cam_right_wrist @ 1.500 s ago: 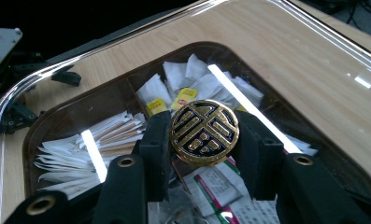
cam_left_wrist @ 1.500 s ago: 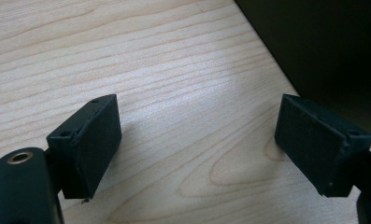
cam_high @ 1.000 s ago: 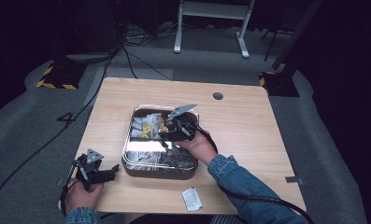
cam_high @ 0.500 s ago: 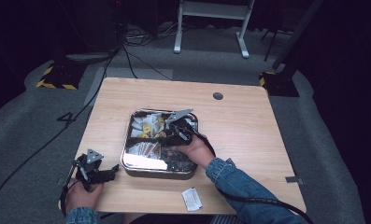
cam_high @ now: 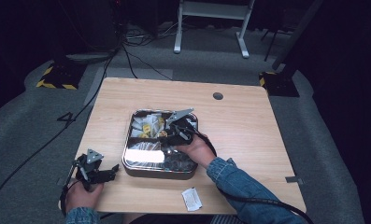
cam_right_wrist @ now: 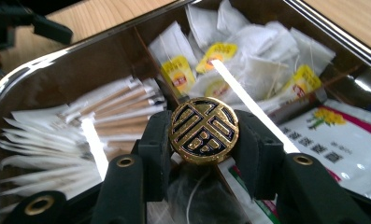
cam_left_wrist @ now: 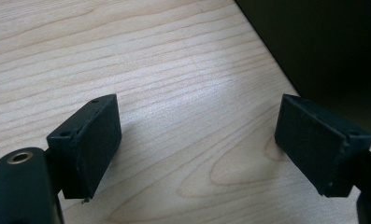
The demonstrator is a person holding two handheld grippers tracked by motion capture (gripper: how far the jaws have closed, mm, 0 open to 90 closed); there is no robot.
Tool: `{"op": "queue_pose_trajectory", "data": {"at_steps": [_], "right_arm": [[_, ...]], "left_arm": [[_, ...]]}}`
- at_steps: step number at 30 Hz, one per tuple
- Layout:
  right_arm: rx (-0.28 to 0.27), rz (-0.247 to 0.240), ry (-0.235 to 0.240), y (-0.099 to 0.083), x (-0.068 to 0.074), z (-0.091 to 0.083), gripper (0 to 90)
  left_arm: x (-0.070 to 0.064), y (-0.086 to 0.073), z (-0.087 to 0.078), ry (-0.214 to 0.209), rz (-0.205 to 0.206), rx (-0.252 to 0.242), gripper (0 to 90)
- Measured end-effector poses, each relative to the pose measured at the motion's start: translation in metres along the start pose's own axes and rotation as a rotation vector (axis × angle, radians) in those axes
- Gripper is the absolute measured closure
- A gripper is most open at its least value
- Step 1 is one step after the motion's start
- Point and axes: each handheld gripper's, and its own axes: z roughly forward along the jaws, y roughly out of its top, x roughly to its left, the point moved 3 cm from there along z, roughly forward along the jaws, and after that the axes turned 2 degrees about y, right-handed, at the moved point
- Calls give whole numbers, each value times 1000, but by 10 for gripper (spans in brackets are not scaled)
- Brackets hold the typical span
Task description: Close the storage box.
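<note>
The right gripper [cam_right_wrist: 203,135] clamps a round gold-and-black knob [cam_right_wrist: 203,129] at the middle of the tin [cam_high: 127,163], above its dividers, mid-desk. The left gripper [cam_left_wrist: 197,144] rests at the desk's [cam_high: 248,116] near left corner, jaws wide apart, holding nothing.
</note>
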Motion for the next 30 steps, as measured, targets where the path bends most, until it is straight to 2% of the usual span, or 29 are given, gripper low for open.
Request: {"op": "queue_pose_trajectory", "data": {"at_steps": [4, 9, 15, 18, 21, 30], "right_arm": [[-14, -10, 9, -2, -2, 1, 578], [-15, 15, 8, -1, -2, 2, 578], [-5, -2, 9, -1, -1, 1, 569], [-13, -24, 10, 0, 1, 0, 481], [-56, -29, 6, 3, 2, -6, 425], [-111, -28, -14, 11, -3, -40, 402]], "left_arm": [[0, 0, 0, 1, 1, -1, 151], [0, 0, 0, 1, 0, 0, 151], [0, 0, 0, 1, 1, -1, 151], [0, 0, 0, 1, 0, -1, 151], [0, 0, 0, 1, 0, 0, 151], [0, 0, 0, 3, -1, -2, 149]]}}
